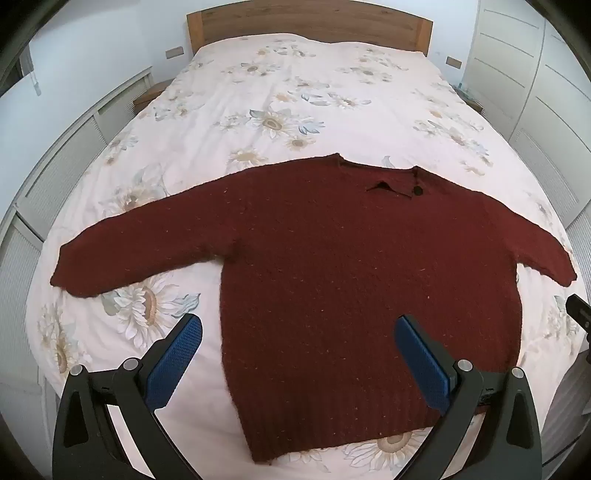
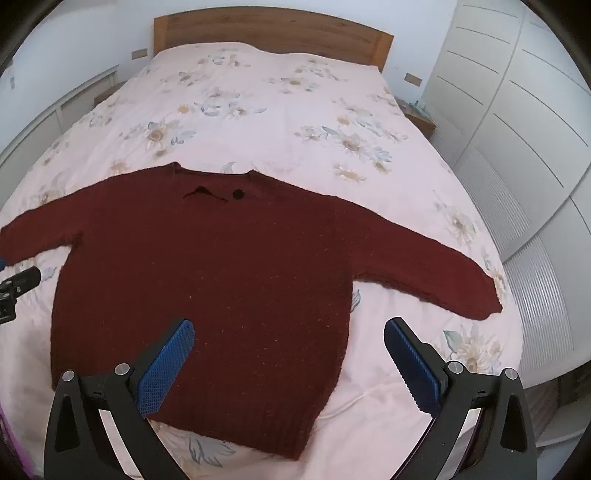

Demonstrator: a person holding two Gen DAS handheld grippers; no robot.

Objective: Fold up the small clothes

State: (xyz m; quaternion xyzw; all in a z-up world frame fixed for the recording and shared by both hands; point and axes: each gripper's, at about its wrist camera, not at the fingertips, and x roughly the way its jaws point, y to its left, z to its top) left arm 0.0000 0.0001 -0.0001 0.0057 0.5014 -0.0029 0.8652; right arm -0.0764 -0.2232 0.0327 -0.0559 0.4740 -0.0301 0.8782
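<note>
We hold both grippers, left gripper [image 1: 298, 330] and right gripper [image 2: 289, 334], fingers spread empty above the dark red knitted sweater [image 1: 332, 277]; thick wool could slip or bunch.

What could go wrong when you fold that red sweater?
The red sweater is thick knit, so the open fingers might pinch only the top layer, or catch the flowery bedcover beneath too. Both long sleeves lie spread wide, so one could flop or bunch up during a fold.

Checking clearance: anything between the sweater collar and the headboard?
Nothing: only bare floral bedspread between sweater collar and headboard, visible in both wrist views.
</note>
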